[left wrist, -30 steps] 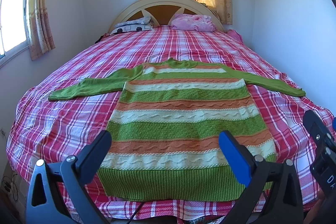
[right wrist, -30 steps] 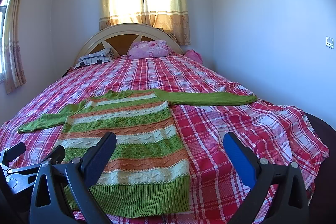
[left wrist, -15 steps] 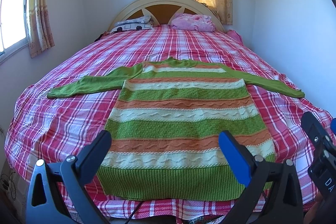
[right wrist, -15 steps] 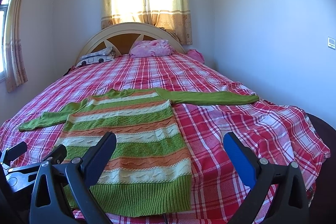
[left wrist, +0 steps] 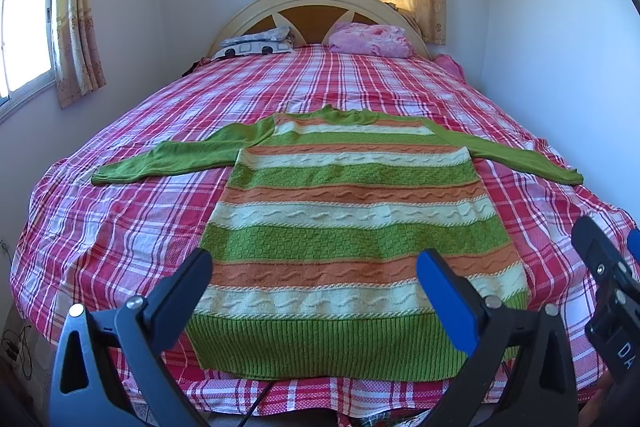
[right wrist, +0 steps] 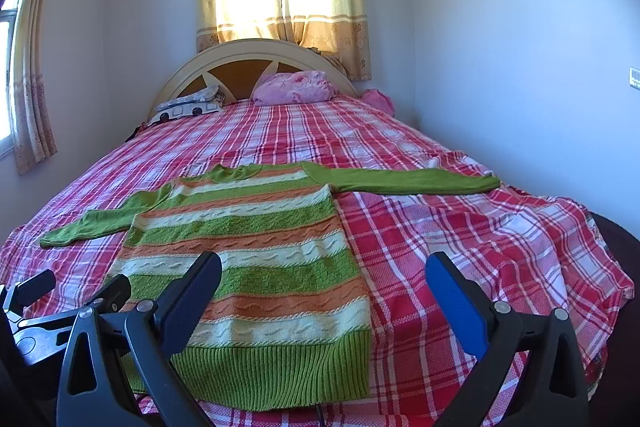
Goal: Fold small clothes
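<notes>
Striped knit sweater (left wrist: 352,223): green, orange, cream bands; flat, unfolded, sleeves spread, hem nearest, on plaid bedspread (left wrist: 120,235).

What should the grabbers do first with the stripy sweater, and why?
Probably reach the left gripper out to the left sleeve and fold it across the body. The sweater lies flat on the bed with both sleeves spread wide, and both grippers are open and empty, right gripper too.

Both views now sit slightly lower over the sweater (left wrist: 352,227).
</notes>
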Motion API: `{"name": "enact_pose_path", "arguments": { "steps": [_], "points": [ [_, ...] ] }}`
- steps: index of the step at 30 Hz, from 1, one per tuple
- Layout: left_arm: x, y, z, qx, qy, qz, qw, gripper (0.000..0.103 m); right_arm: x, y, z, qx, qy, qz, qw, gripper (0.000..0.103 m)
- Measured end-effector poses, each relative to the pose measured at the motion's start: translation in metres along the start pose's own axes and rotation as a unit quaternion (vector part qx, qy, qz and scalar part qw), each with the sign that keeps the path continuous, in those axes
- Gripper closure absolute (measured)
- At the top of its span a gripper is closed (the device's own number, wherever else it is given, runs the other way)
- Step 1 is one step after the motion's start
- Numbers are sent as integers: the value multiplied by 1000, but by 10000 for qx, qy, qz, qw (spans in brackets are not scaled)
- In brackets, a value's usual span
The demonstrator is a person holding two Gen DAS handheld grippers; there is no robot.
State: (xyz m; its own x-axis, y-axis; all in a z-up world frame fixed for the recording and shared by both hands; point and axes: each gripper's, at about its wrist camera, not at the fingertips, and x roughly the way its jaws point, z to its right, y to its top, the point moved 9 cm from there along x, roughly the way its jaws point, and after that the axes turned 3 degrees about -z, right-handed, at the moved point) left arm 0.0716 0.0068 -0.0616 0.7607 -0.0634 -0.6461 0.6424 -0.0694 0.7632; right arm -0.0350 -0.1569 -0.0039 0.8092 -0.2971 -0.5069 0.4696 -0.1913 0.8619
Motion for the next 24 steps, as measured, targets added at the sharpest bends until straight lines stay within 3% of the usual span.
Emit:
{"name": "enact_pose_path", "arguments": {
  "steps": [8,12,14,16,18,21,24],
  "points": [
    [3,-1,-4,16,0,-20,10000,0,-1,0,-2,-56,47,31,10000,1],
    [9,4,-6,8,-66,68,10000,0,5,0,-3,-28,287,23,9996,3],
    [17,7,-6,64,-118,66,9999,0,12,0,-2,-42,352,-1,9994,17],
    [28,12,-9,106,-71,53,9999,0,29,-1,2,-29,437,-222,9988,45],
    [44,19,-14,116,-63,98,9999,0,54,-4,11,160,544,-624,9964,64],
    [64,38,-21,198,-73,285,9994,0,89,0,44,583,337,-1013,9926,66],
    [84,64,-33,327,218,387,9985,0,120,24,103,1063,-143,-1124,9879,63]
  ]
}}
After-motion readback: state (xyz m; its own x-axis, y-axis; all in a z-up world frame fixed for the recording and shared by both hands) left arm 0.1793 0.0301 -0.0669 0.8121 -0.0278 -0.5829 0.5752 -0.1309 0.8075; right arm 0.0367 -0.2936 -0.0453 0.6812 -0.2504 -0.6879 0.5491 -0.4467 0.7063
